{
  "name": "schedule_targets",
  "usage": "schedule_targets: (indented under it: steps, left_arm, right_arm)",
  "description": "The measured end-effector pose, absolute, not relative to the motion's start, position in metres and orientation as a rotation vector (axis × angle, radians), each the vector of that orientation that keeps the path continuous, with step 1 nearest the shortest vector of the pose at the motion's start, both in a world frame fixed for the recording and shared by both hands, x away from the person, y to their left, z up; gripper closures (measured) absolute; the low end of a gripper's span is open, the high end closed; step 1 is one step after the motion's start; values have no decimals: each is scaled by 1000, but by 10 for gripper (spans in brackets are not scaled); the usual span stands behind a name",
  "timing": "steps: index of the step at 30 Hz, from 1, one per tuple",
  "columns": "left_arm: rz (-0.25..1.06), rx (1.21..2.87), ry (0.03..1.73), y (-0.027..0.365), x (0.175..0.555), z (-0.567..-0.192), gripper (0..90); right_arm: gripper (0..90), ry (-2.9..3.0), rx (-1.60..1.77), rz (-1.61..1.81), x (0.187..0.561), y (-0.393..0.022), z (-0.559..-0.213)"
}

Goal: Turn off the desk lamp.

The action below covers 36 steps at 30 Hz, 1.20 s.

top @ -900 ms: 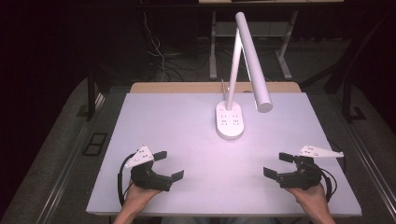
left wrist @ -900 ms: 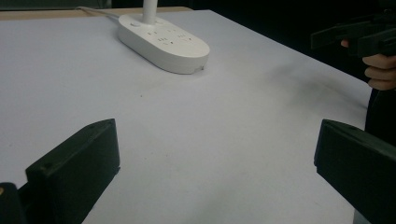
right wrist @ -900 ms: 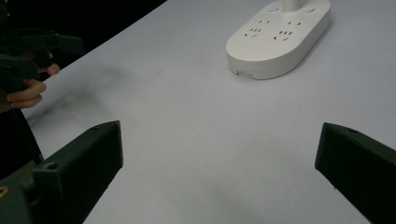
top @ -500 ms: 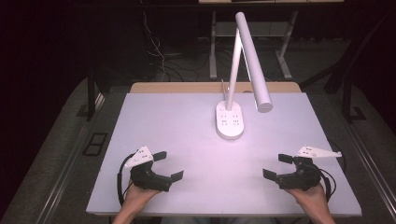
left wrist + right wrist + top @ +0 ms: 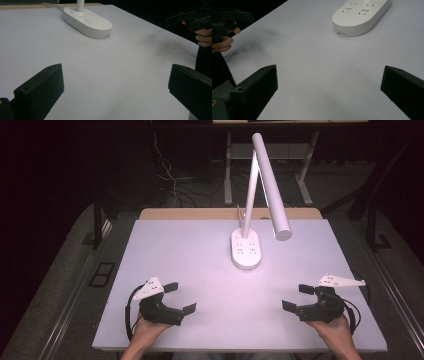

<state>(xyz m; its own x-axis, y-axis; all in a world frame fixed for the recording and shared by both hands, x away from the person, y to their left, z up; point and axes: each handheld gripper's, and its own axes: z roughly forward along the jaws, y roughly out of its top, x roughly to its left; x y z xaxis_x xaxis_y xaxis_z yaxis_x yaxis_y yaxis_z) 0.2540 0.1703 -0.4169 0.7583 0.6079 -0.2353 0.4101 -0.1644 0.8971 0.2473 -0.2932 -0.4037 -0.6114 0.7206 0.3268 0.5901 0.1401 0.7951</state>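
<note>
A white desk lamp stands at the back middle of the white table (image 5: pixel 200 260), its oval base (image 5: pixel 246 250) carrying small socket marks and its long head (image 5: pixel 272 200) tilted down to the right. The same base (image 5: pixel 87 21) lies far ahead in the left gripper view and at the top in the right gripper view (image 5: pixel 359 15). My left gripper (image 5: pixel 180 297) rests near the front left edge, jaws wide apart, nothing between them. My right gripper (image 5: pixel 298 297) sits near the front right, open and empty. Each points inward toward the table's middle.
A wooden strip (image 5: pixel 200 213) runs along the table's far edge. Dark floor with cables and metal stand legs (image 5: pixel 227 170) lies behind. The other hand's gripper shows far off in each gripper view (image 5: pixel 192 17) (image 5: pixel 227 20).
</note>
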Motion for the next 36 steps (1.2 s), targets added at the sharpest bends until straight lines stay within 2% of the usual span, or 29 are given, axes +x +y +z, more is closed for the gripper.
schedule_targets:
  steps: [36]
  left_arm:
    - [211,1785,808,175,255,-417,0]
  right_arm:
    - [9,2296,1322,1471,276,-304,-372]
